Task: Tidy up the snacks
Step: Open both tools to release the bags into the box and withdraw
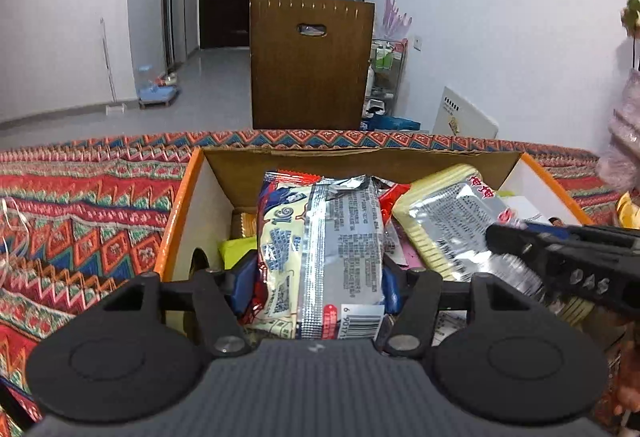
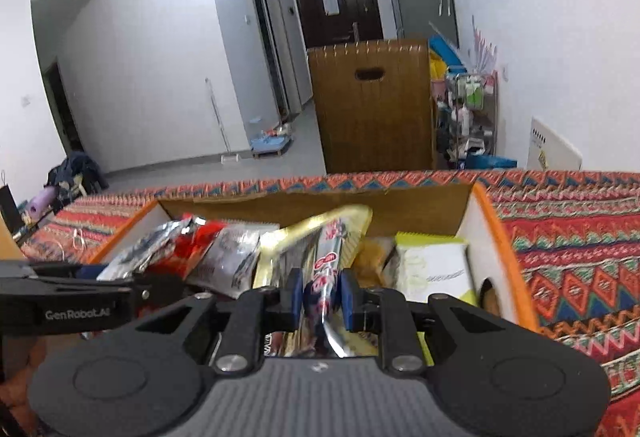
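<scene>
Snack packets crowd an open cardboard box with orange rim (image 1: 176, 209) on a red patterned woven cloth (image 1: 80, 205). Left gripper (image 1: 320, 277) clamps a cream-and-silver foil noodle packet (image 1: 320, 249) upright over the box; its lower end is cut off behind the gripper body. Right gripper (image 2: 322, 297) pinches a gold-and-silver foil packet (image 2: 324, 253), blurred, print unreadable. Packets beneath are mostly hidden.

The cloth (image 1: 88, 221) over the desk carried bands of zigzags and diamonds in red, orange, green and blue. The cardboard box (image 1: 178, 205) had an orange rim, white side walls and a plain brown end wall. One snack packet (image 1: 320, 257) was pale yellow and silver with blue print and a red patch. The gripper fingers (image 2: 295, 297) were blue on black.
</scene>
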{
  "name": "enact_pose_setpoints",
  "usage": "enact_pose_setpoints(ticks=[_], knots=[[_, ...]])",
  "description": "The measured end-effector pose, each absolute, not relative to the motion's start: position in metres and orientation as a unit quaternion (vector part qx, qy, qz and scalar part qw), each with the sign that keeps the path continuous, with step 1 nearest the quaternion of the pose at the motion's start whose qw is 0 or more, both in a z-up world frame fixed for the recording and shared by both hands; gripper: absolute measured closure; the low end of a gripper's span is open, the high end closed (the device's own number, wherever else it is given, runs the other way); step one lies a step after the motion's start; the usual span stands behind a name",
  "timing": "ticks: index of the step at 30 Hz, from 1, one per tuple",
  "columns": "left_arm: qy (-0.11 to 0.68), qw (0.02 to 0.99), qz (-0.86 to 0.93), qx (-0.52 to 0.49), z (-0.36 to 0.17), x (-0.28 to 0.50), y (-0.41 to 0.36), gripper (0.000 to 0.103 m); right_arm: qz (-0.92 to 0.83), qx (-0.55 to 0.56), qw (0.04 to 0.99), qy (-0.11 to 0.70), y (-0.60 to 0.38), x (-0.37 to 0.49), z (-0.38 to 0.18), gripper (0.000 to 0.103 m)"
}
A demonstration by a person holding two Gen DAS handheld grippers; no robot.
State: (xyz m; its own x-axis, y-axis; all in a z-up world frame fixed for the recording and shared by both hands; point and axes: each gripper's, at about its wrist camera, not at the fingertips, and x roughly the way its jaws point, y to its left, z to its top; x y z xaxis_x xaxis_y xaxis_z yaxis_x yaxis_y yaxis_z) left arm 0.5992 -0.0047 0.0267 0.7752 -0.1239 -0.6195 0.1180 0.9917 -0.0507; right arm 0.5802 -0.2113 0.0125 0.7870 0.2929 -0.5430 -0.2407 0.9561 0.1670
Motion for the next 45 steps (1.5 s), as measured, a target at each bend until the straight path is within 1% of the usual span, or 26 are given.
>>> enact_pose_setpoints(ticks=[1, 3, 5, 7, 9, 10, 12, 13, 14, 15, 17, 20, 21, 22, 23, 26, 28, 35, 45], knots=[[0.328, 0.942, -0.069, -0.004, 0.027, 0.599, -0.005, 0.038, 0.139, 0.033, 0.945, 0.294, -0.208, 0.581, 0.012, 0.082], [0.331, 0.940, -0.081, -0.008, 0.028, 0.598, -0.005, 0.028, 0.131, 0.012, 0.948, 0.290, -0.202, 0.580, 0.014, 0.079], [0.333, 0.939, -0.081, -0.009, 0.029, 0.597, -0.005, 0.027, 0.135, 0.005, 0.946, 0.295, -0.199, 0.578, 0.014, 0.079], [0.333, 0.940, -0.080, -0.007, 0.029, 0.596, -0.004, 0.026, 0.139, 0.001, 0.945, 0.298, -0.199, 0.579, 0.016, 0.064], [0.330, 0.941, -0.075, -0.005, 0.030, 0.595, -0.005, 0.019, 0.139, -0.003, 0.946, 0.294, -0.198, 0.577, 0.017, 0.058], [0.327, 0.942, -0.074, -0.003, 0.032, 0.594, -0.005, 0.018, 0.137, -0.008, 0.946, 0.293, -0.196, 0.576, 0.018, 0.055], [0.320, 0.945, -0.071, 0.004, 0.036, 0.591, -0.005, 0.015, 0.131, -0.016, 0.949, 0.287, -0.195, 0.572, 0.020, 0.051], [0.317, 0.946, -0.071, 0.007, 0.038, 0.588, -0.005, 0.014, 0.129, -0.017, 0.950, 0.284, -0.195, 0.571, 0.023, 0.046], [0.313, 0.947, -0.069, 0.008, 0.041, 0.585, -0.004, 0.010, 0.128, -0.017, 0.951, 0.282, -0.197, 0.569, 0.026, 0.043], [0.306, 0.949, -0.069, 0.009, 0.044, 0.582, -0.003, 0.007, 0.127, -0.016, 0.952, 0.278, -0.199, 0.567, 0.030, 0.033], [0.291, 0.954, -0.072, 0.014, 0.051, 0.575, -0.002, 0.004, 0.121, -0.020, 0.956, 0.267, -0.203, 0.562, 0.036, 0.024], [0.268, 0.961, -0.071, 0.018, 0.061, 0.563, -0.001, 0.001, 0.103, -0.034, 0.962, 0.250, -0.206, 0.554, 0.046, 0.022], [0.262, 0.962, -0.073, 0.020, 0.064, 0.559, -0.001, 0.000, 0.099, -0.034, 0.965, 0.242, -0.208, 0.550, 0.049, 0.018], [0.255, 0.964, -0.073, 0.021, 0.067, 0.555, -0.001, 0.000, 0.098, -0.031, 0.967, 0.233, -0.210, 0.545, 0.053, 0.011], [0.247, 0.966, -0.071, 0.025, 0.070, 0.550, -0.001, 0.000, 0.097, -0.028, 0.969, 0.225, -0.212, 0.540, 0.057, 0.009], [0.232, 0.970, -0.070, 0.031, 0.078, 0.539, -0.002, 0.000, 0.100, -0.022, 0.972, 0.212, -0.216, 0.528, 0.068, 0.008], [0.228, 0.971, -0.066, 0.034, 0.081, 0.532, -0.003, 0.000, 0.097, -0.025, 0.972, 0.211, -0.216, 0.522, 0.072, 0.004], [0.204, 0.975, -0.068, 0.049, 0.102, 0.495, -0.004, 0.000, 0.102, -0.024, 0.975, 0.198, -0.217, 0.492, 0.089, 0.004], [0.180, 0.980, -0.075, 0.048, 0.124, 0.418, -0.002, 0.000, 0.108, -0.027, 0.978, 0.176, -0.217, 0.422, 0.113, 0.004]])
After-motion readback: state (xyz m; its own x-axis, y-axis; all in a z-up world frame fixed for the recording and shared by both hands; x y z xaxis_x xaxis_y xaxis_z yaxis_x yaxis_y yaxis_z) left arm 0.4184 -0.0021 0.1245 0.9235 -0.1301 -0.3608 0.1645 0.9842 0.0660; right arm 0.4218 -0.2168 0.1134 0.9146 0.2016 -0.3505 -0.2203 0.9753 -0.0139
